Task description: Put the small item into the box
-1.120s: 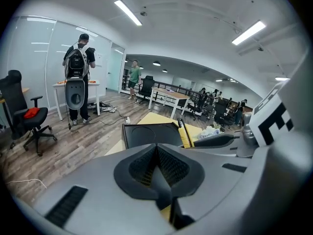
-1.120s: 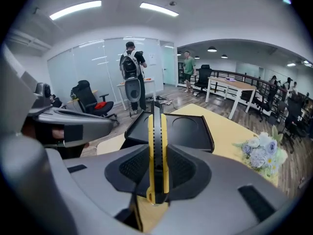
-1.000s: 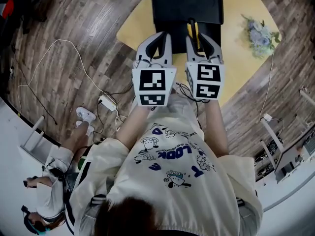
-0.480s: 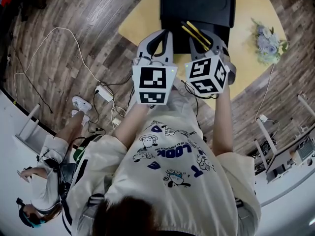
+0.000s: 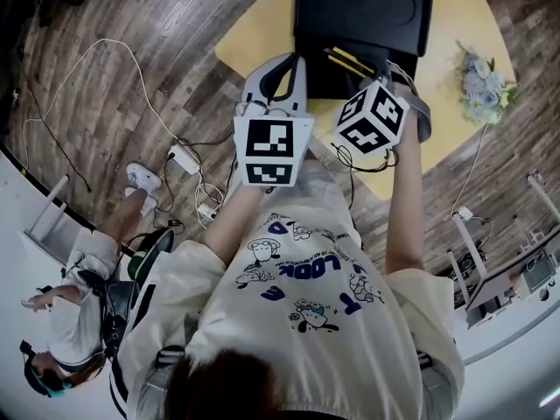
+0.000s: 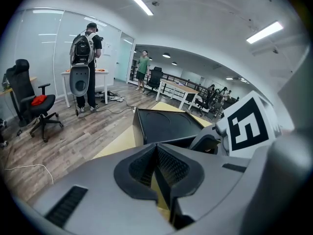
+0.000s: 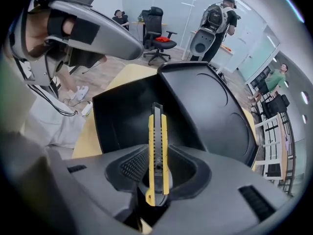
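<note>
A black box (image 5: 350,73) stands open on the round yellow table (image 5: 262,33), its lid (image 5: 363,11) tipped back. My right gripper (image 5: 378,75) is tilted over the box's front part, shut on a yellow and black utility knife (image 5: 347,58). In the right gripper view the utility knife (image 7: 157,146) stands upright between the jaws of the right gripper (image 7: 156,156), pointing over the box's dark inside (image 7: 127,114). My left gripper (image 5: 287,64) hovers at the box's left front corner. The left gripper (image 6: 156,150) is shut with nothing in it, and the box (image 6: 166,126) lies just ahead.
A bunch of pale flowers (image 5: 486,77) lies on the table's right side. White cables and a power strip (image 5: 185,158) trail over the wooden floor at left. A person (image 5: 66,322) stands at lower left. Other people and an office chair (image 6: 29,102) are farther off.
My right gripper has swung right and rolled over, carrying the knife farther over the box; the knife now points diagonally left. The left gripper has hardly moved.
</note>
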`<action>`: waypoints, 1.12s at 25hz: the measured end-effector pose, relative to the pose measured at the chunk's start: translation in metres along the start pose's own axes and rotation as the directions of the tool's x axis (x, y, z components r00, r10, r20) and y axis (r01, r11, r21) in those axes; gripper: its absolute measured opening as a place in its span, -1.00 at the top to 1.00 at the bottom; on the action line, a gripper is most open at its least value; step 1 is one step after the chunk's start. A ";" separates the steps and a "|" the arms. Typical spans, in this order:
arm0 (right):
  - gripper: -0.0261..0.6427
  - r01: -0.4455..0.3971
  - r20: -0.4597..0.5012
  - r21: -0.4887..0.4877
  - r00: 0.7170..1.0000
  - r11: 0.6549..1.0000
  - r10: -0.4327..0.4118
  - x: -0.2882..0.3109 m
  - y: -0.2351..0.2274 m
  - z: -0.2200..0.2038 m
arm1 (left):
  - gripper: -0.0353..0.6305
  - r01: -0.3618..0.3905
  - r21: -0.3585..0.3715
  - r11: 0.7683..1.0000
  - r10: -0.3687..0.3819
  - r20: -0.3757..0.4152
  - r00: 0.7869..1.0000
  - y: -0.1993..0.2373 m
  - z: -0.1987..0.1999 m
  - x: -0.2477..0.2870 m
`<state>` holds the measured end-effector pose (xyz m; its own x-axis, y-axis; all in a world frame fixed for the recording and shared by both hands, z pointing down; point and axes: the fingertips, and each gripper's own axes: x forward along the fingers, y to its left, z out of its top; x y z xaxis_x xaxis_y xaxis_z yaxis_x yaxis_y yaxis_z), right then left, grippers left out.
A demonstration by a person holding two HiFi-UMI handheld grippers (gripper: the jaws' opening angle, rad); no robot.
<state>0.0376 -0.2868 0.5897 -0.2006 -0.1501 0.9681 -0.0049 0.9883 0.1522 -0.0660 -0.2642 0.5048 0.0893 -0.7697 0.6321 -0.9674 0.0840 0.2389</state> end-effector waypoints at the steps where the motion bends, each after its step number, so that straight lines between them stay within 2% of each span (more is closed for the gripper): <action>1: 0.53 -0.010 -0.008 -0.004 1.000 1.000 0.010 0.002 0.000 0.000 | 0.85 -0.001 -0.003 1.000 0.001 -0.001 1.000 0.001 0.000 0.000; 19: 0.53 -0.073 -0.056 -0.020 0.996 0.997 0.072 0.024 0.004 -0.006 | 0.85 0.003 -0.021 1.000 -0.003 -0.004 1.000 0.002 -0.004 -0.001; 23: 0.53 -0.050 -0.014 0.003 0.999 0.999 0.050 0.017 0.001 -0.001 | 0.85 0.004 -0.008 1.000 -0.004 0.012 1.000 0.002 0.002 -0.004; 28: 0.54 -0.024 0.088 0.099 0.996 0.995 0.015 -0.009 -0.007 0.009 | 0.85 0.014 0.016 1.000 -0.014 0.048 0.999 -0.004 0.019 -0.011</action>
<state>0.0304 -0.2926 0.5779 -0.2857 -0.1323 0.9491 -0.0976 0.9893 0.1085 -0.0676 -0.2681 0.4834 0.0915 -0.8006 0.5922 -0.9697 0.0636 0.2358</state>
